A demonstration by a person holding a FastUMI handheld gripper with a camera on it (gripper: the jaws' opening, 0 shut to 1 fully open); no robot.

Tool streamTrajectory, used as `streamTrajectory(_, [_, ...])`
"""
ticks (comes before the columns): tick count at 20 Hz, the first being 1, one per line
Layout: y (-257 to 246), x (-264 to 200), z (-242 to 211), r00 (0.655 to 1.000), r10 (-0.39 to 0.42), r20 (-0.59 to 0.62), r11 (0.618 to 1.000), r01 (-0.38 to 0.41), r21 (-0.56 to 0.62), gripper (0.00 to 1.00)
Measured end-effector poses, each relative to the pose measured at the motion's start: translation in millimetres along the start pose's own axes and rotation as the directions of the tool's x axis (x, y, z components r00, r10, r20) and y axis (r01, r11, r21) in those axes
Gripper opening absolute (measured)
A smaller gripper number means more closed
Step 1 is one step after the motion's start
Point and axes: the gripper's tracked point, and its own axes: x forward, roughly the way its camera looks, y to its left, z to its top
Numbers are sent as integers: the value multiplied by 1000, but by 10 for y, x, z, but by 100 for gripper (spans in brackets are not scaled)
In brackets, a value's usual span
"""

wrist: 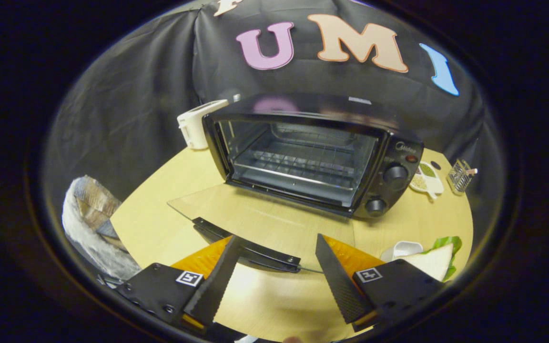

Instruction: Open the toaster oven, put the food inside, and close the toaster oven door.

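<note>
Pale wooden worktop (169,224) carries everything: nearest, the claw (274,259) hangs wide apart, empty and touching nothing, the sandwich (429,262) unmoved beside it on the right, the glass door (255,224) already lying flat ahead, and beyond it the toaster oven (312,152) gaping empty, so loading and closing remain.

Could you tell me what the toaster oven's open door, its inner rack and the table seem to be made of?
Door: clear glass, likely; the table shows through it, with a dark handle between the open tool's fingers. Rack: thin shiny wire, probably metal. Table: pale wood-look top, perhaps laminate, smooth with faint sheen.
</note>
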Motion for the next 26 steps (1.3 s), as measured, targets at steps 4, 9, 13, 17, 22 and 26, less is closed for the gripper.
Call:
streamTrajectory(4, [42,72,-207,999,-5,-42,995,1,-96,100])
streamTrajectory(9, [33,203,-443,995,-4,-103,994,-8,-112,100])
streamTrajectory(13, [15,252,-511,993,2,-121,997,-12,-76,100])
streamTrajectory(17, [-3,237,-467,993,18,-113,998,-24,-51,100])
streamTrajectory(22, [-195,76,-186,1000,-5,-23,1000,6,3,100])
streamTrajectory(26, [-551,-108,139,995,-76,71,996,73,41,100])
